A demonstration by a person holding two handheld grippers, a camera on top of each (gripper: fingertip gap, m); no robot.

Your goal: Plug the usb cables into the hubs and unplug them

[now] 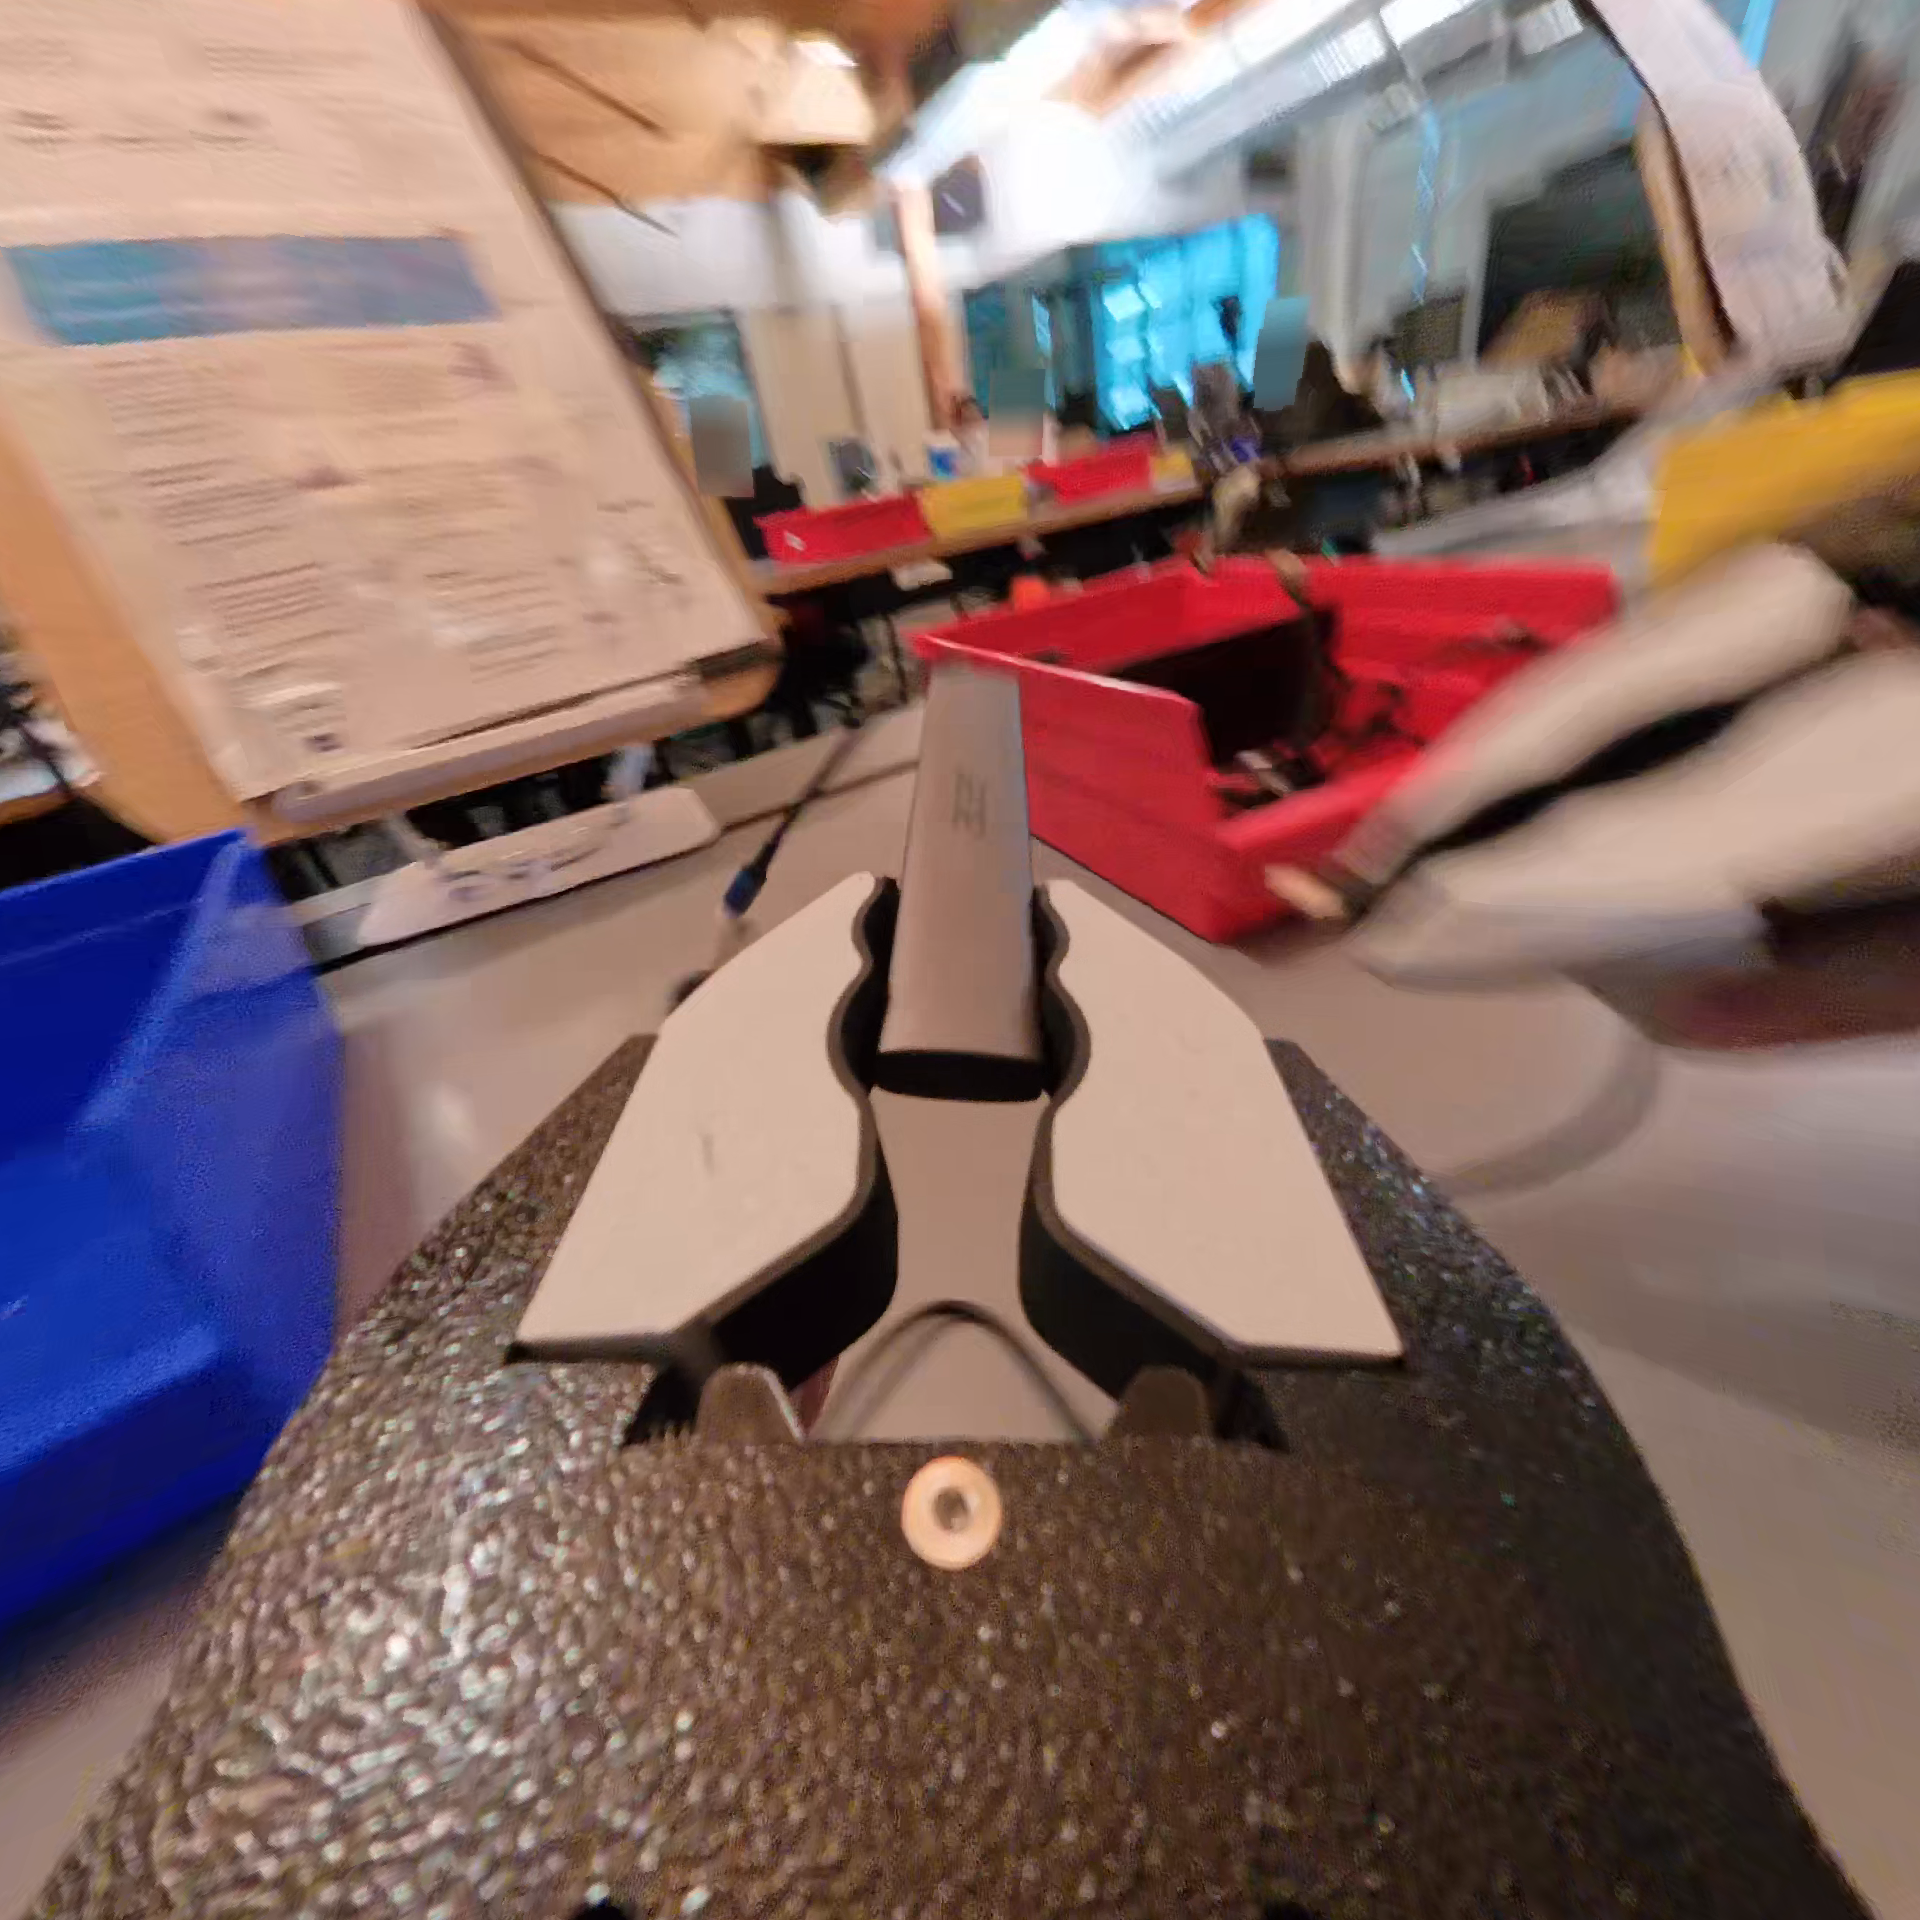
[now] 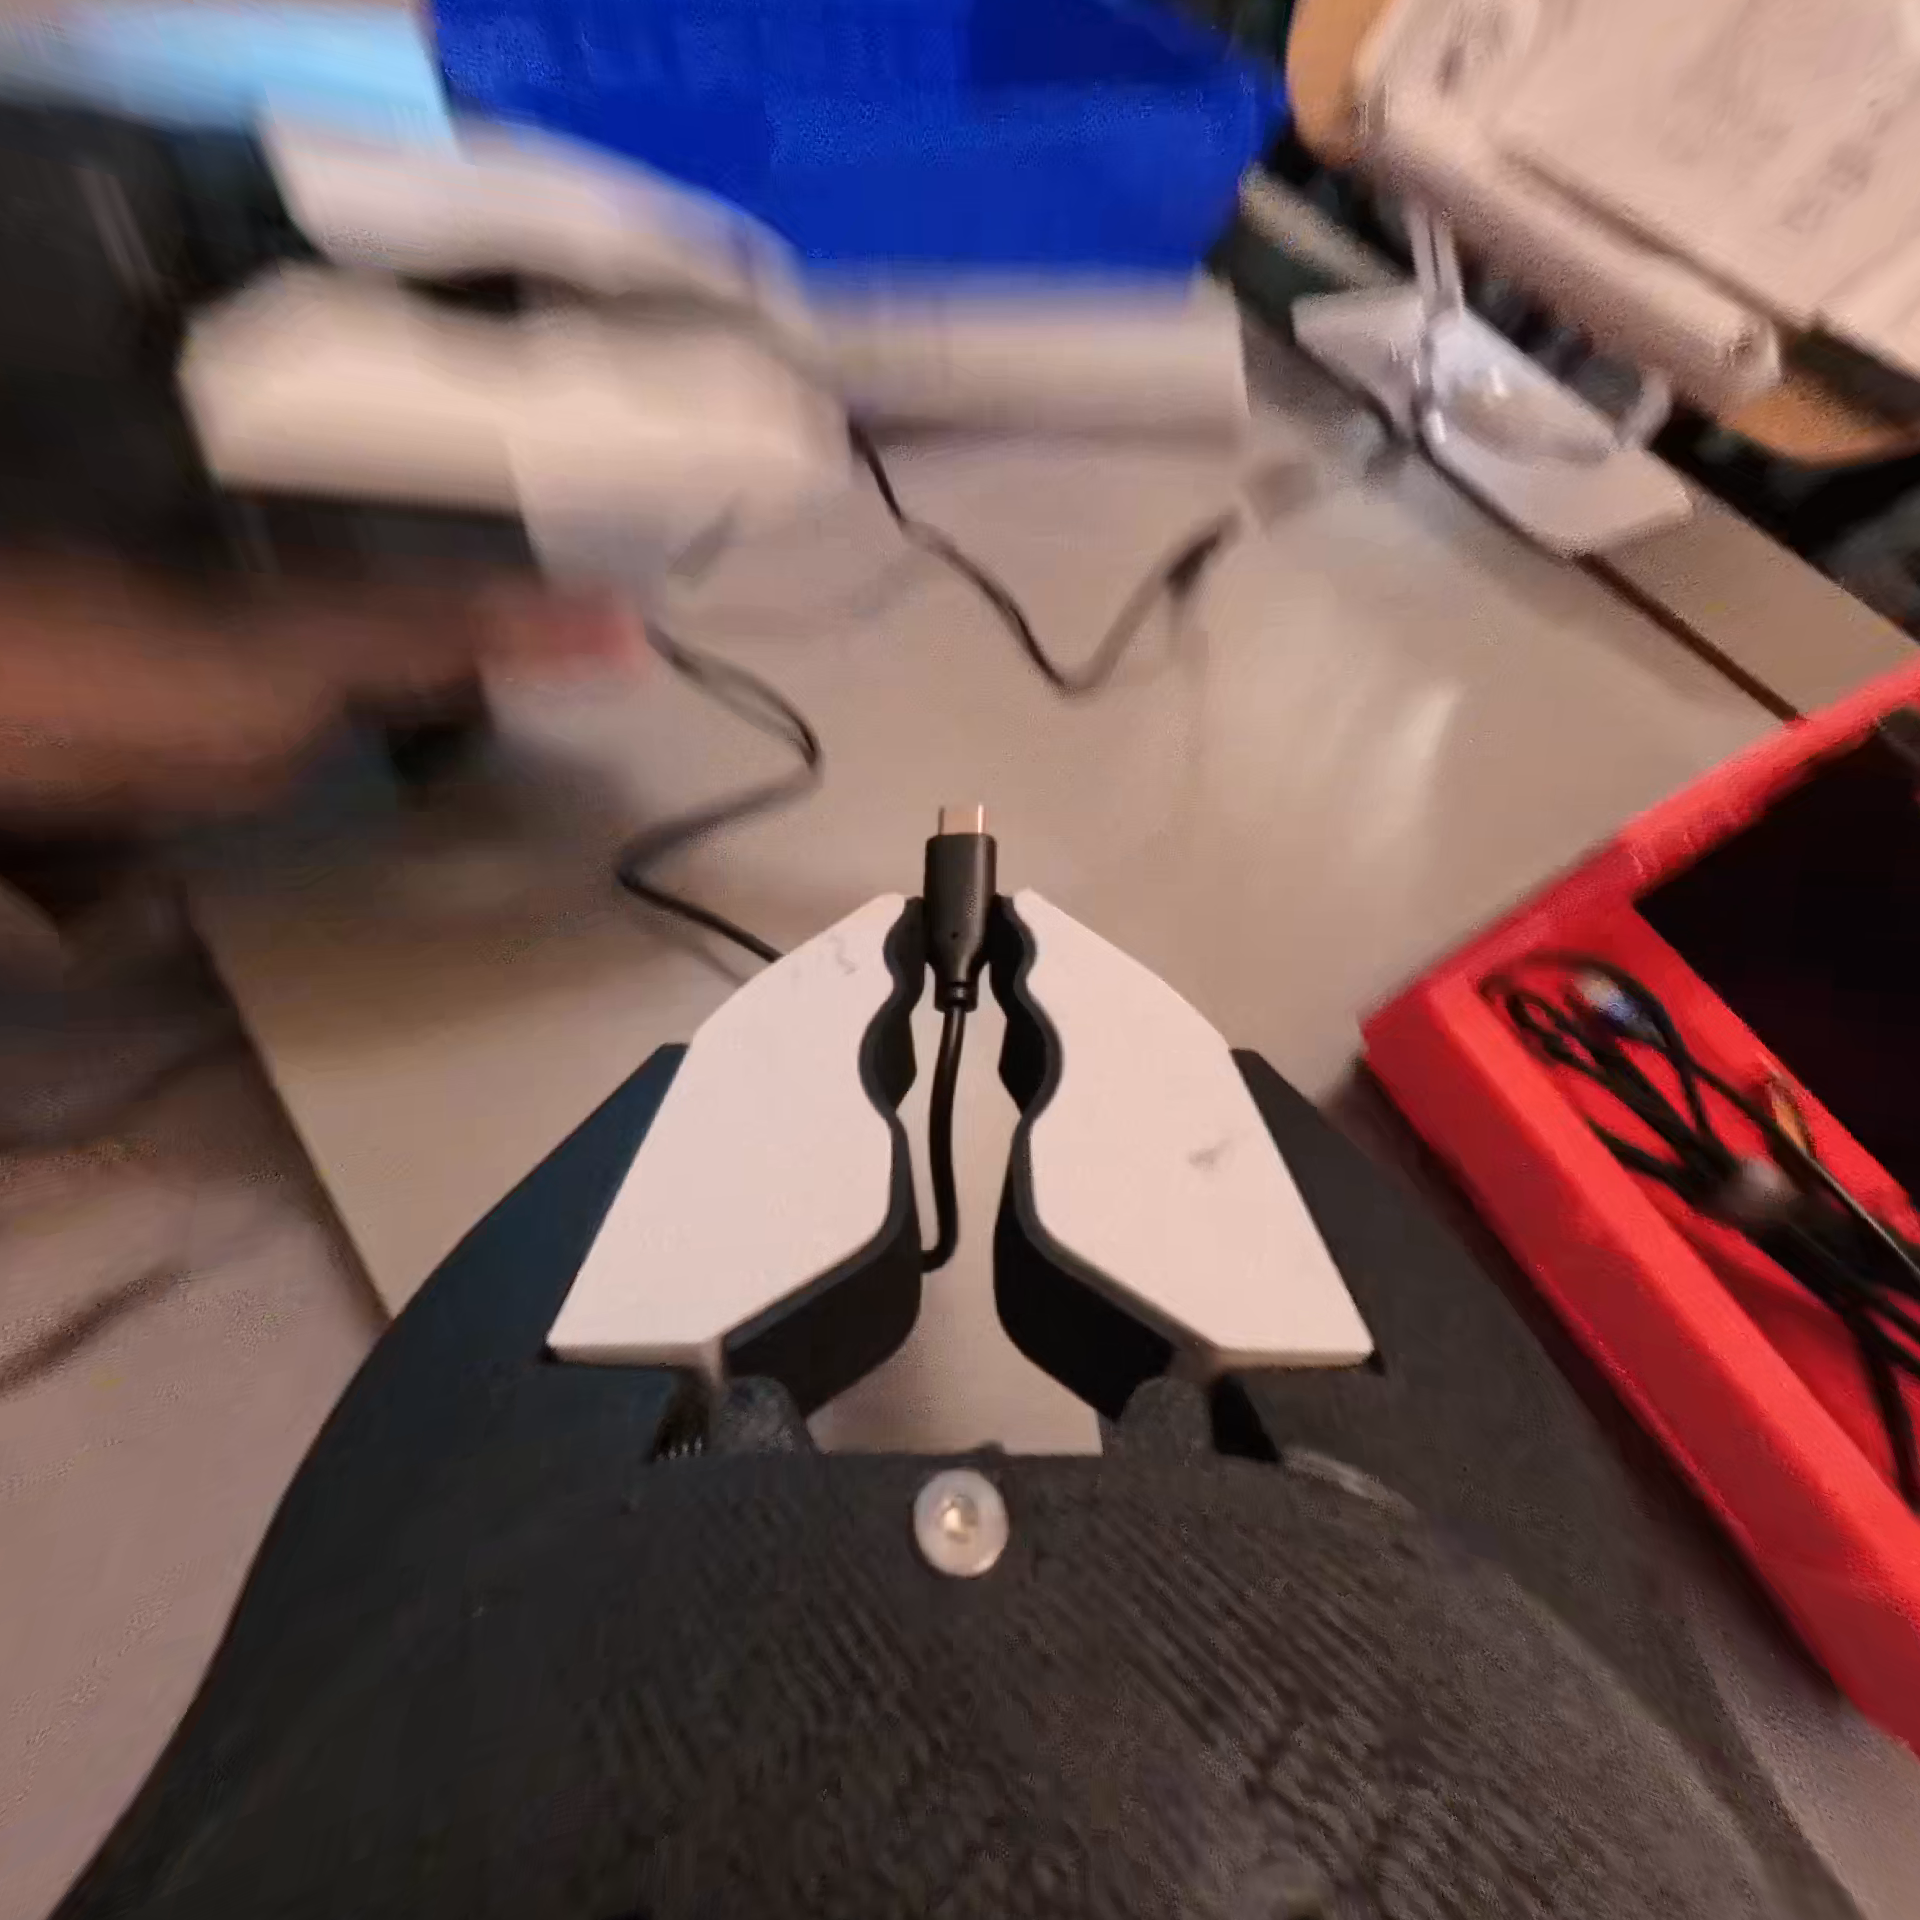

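My left gripper is shut on a slim grey USB hub, which sticks out forward and up above the table. A black cable with a blue plug lies on the table just behind it. My right gripper is shut on a black USB-C cable; its metal tip points forward past the fingertips. The cable runs back between the fingers and trails over the table. The right gripper also shows blurred at the right of the left wrist view. The left gripper is a blur at the upper left of the right wrist view.
A red bin with black cables stands ahead right; it also shows in the right wrist view. A blue bin stands at the left. A document stand with papers stands behind on the grey table.
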